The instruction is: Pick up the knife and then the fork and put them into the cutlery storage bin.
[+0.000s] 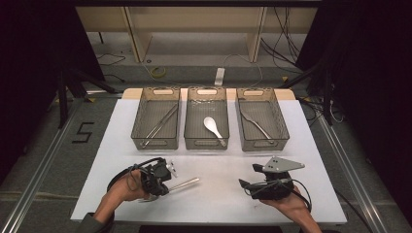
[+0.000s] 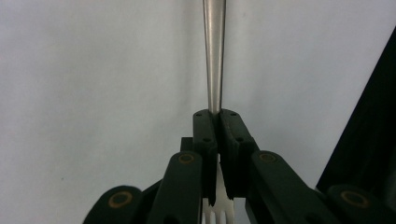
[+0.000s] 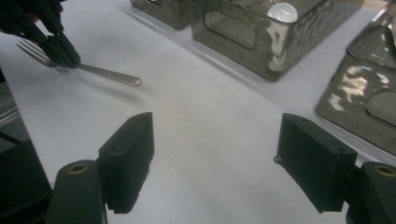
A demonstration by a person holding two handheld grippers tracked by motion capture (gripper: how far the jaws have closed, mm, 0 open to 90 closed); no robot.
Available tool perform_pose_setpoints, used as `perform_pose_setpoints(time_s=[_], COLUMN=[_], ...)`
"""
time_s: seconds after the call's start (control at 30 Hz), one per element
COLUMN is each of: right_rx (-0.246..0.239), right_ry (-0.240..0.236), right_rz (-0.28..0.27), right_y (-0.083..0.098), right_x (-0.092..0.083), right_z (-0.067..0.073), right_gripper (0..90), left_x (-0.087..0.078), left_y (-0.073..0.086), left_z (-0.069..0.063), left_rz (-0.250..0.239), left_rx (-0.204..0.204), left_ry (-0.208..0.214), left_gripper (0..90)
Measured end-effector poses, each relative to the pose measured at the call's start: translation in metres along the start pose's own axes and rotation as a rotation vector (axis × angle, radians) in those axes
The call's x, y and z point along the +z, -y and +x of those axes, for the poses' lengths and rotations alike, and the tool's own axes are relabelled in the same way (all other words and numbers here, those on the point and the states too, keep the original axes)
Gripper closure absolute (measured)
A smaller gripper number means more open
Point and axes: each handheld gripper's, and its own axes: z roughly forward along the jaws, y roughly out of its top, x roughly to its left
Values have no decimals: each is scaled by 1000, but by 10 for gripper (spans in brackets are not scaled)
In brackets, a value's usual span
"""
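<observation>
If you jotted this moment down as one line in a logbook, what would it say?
left tool: shut on fork | right tool: open, nothing between jaws | right basket: holds another fork

fork [image 2: 214, 56]: shiny smooth metal | claw [image 2: 217, 122]: matt black plastic | table [image 2: 93, 93]: matt white

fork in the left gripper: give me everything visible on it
The fork looks like plain polished metal: a slim handle widening to a rounded end, tines at the other. The left gripper is shut on its neck just above the tines, handle pointing out past the jaws. It sits low over the white table, in front of the baskets; whether it rests there is unclear.
</observation>
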Motion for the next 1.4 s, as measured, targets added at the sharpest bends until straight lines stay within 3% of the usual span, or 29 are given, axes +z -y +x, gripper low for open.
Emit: perform_pose_setpoints(time_s=[0.1,0.33,0.77,0.97,1.2,1.4], right_rx=[-29,-101,-295,-351,-399,-416], right_ry=[-25,-99,-135,-134,-170,-174], right_rz=[-8,-4,82,116,141,162], right_y=[-4,-10,-14,-13,-13,-10], right_x=[4,17,51,62,66,70], right_z=[8,32,69,75,77,81], right_gripper=[282,283,295,329,415,476], left_x=[-1,1,5,6,3,1], left_y=[-9,-27,-55,-59,-63,-65], left_z=[-7,-18,-34,-36,-39,-40], left_rz=[-26,-26,-22,-14,-31,-33], left_rx=[-7,38,124,136,148,158], left_ry=[23,76,108,119,141,147], left_gripper=[853,853,853,852,852,852])
